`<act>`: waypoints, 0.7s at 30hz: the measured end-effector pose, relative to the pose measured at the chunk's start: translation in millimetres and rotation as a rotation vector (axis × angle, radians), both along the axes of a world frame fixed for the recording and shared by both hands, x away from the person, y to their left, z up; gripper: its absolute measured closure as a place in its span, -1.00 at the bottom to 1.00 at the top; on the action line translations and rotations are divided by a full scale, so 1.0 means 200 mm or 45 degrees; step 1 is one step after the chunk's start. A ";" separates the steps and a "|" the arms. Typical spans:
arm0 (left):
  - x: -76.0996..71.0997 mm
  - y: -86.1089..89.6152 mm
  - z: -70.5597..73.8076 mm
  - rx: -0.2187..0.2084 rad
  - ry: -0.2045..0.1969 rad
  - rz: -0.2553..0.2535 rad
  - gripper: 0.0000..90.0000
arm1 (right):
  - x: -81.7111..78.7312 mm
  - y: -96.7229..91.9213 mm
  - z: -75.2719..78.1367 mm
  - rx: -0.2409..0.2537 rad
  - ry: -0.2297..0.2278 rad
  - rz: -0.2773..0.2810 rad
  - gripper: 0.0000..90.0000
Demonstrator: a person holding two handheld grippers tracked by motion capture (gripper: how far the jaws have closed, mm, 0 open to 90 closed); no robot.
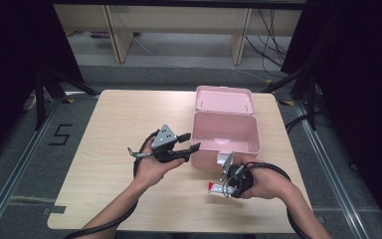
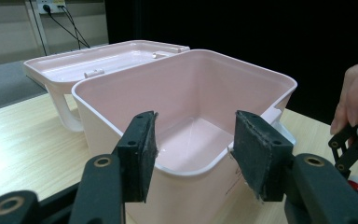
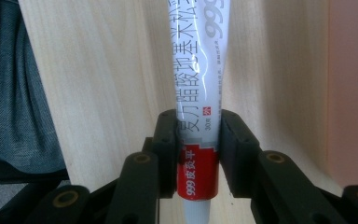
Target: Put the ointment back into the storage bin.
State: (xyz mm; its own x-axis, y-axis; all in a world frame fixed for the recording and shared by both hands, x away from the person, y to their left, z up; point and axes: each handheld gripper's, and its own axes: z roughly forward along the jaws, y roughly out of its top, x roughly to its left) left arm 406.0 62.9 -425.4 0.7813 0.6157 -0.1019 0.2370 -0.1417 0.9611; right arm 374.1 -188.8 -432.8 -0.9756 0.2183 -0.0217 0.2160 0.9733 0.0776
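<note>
An open pink box (image 1: 199, 149) stands on the wooden table (image 1: 119, 119), its lid (image 1: 224, 99) folded back behind it. My left gripper (image 1: 190, 141) hovers by the box's near left side, open with nothing between the jaws; in the left gripper view the box rim (image 2: 186, 172) lies just beyond the left gripper (image 2: 193, 154). My right gripper (image 1: 225, 188), in front of the box, is shut on a white tube with a red band (image 1: 215, 187). In the right gripper view the tube (image 3: 198, 70) runs upward out of the right gripper (image 3: 196, 154), just above the tabletop.
The pink box wall (image 3: 352, 93) with printed lettering is close beside the tube. The box's inside (image 2: 191, 140) holds nothing. The person's right hand (image 2: 356, 93) is at the edge of the left gripper view. Bare tabletop stretches to the left (image 1: 104, 164).
</note>
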 end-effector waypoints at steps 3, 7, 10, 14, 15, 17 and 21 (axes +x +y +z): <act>0.00 0.00 -0.01 -0.003 0.003 0.001 0.07 | 0.00 -0.01 0.03 0.018 0.003 0.008 0.57; -0.01 0.00 -0.01 -0.001 0.001 -0.005 0.07 | -0.01 -0.02 0.06 0.022 -0.004 -0.037 0.57; 0.00 0.00 0.00 0.000 -0.003 -0.004 0.07 | 0.00 -0.04 0.08 0.033 -0.011 0.007 0.57; 0.00 -0.01 -0.01 -0.015 -0.003 -0.010 0.07 | 0.00 -0.04 0.10 0.025 -0.001 -0.011 0.57; 0.00 -0.01 -0.01 -0.021 -0.004 -0.015 0.07 | -0.01 -0.04 0.11 0.029 -0.001 -0.037 0.57; -0.01 -0.01 -0.01 -0.005 0.002 -0.005 0.07 | 0.01 -0.05 0.12 0.034 -0.015 0.017 0.57; -0.01 -0.01 0.00 -0.003 -0.001 -0.005 0.07 | 0.00 -0.05 0.15 0.036 -0.019 -0.012 0.57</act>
